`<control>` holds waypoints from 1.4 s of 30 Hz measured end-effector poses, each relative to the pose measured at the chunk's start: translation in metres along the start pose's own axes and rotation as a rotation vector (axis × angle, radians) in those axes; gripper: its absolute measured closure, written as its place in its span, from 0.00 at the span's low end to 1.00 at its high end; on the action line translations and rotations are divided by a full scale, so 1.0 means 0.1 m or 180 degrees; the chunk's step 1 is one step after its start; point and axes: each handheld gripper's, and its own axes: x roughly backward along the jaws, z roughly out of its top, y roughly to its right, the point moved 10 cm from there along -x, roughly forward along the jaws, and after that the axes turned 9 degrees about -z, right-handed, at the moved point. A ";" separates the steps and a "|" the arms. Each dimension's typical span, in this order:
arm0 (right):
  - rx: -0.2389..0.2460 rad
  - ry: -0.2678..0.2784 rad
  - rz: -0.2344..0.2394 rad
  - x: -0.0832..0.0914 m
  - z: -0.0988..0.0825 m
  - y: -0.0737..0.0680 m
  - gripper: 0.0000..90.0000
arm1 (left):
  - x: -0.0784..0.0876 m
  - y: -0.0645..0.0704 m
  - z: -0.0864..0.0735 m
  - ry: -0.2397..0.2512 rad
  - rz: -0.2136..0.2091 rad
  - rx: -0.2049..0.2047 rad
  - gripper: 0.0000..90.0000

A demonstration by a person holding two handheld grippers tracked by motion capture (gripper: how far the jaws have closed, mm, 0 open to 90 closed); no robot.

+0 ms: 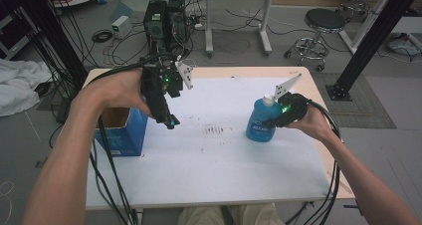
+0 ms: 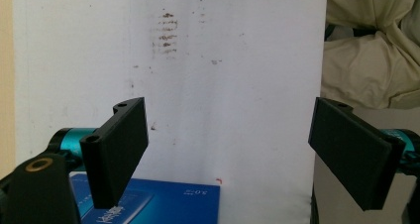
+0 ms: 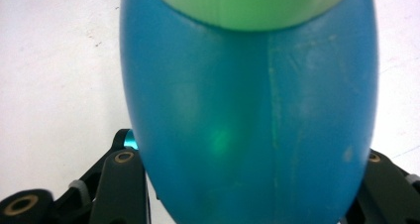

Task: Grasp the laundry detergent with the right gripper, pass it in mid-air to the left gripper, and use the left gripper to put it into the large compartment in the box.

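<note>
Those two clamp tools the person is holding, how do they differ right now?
The left gripper has its jaws spread wide with nothing between them, while the right gripper is pressed against a blue bottle. The left one hangs above the white table cover near a blue box; the right one sits low beside the standing bottle. Both are black with a green light.

Lab, computer towers [image 1: 166, 18], floor cables [image 1: 119, 41]

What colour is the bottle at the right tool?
Blue, with a pale cap; the bottle shows best in the right gripper view, also standing on the table in the high view.
</note>
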 end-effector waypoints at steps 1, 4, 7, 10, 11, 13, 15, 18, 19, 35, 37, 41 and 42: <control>0.0004 0.0010 0.0002 0.00 0.00 0.00 0.51 | 0.00 0.00 0.00 0.0004 0.0001 0.0001 0.17; 0.0000 0.0032 0.0004 0.00 0.00 0.00 0.52 | 0.01 0.00 0.00 0.0014 0.0007 0.0000 0.17; -0.0008 0.0052 -0.0004 0.00 0.00 0.00 0.53 | 0.02 0.00 0.01 0.0029 0.0014 0.0005 0.17; 0.0021 0.0051 -0.0005 -0.01 0.02 -0.01 0.53 | 0.03 0.00 0.02 0.0056 0.0024 -0.0005 0.17; 0.0025 0.0057 -0.0002 -0.01 0.04 -0.02 0.53 | 0.04 0.00 0.03 0.0062 0.0024 -0.0007 0.17; 0.0022 0.0101 0.0044 0.00 0.08 -0.05 0.53 | 0.05 0.00 0.05 0.0080 0.0018 0.0001 0.17; 0.0053 0.0142 0.0090 0.02 0.13 -0.09 0.53 | 0.08 -0.02 0.08 0.0080 0.0034 0.0002 0.17; 0.0117 0.0150 0.0154 0.06 0.23 -0.16 0.52 | 0.14 -0.04 0.13 0.0113 0.0045 0.0051 0.17; 0.0154 0.0160 0.0157 0.08 0.26 -0.19 0.52 | 0.15 -0.04 0.15 0.0116 0.0037 0.0068 0.17; 0.0565 0.0320 0.0372 0.26 0.87 -0.60 0.52 | 0.03 -0.15 0.64 0.0142 -0.0062 0.0124 0.17; 0.0595 0.0327 0.0385 0.25 0.92 -0.63 0.52 | 0.00 -0.16 0.69 0.0128 -0.0065 0.0096 0.17; 0.0630 0.0320 0.0443 0.21 1.00 -0.70 0.52 | -0.09 -0.19 0.79 0.0077 -0.0069 0.0041 0.17; 0.0645 0.0322 0.0450 0.20 1.03 -0.71 0.52 | -0.11 -0.19 0.80 0.0072 -0.0069 0.0035 0.17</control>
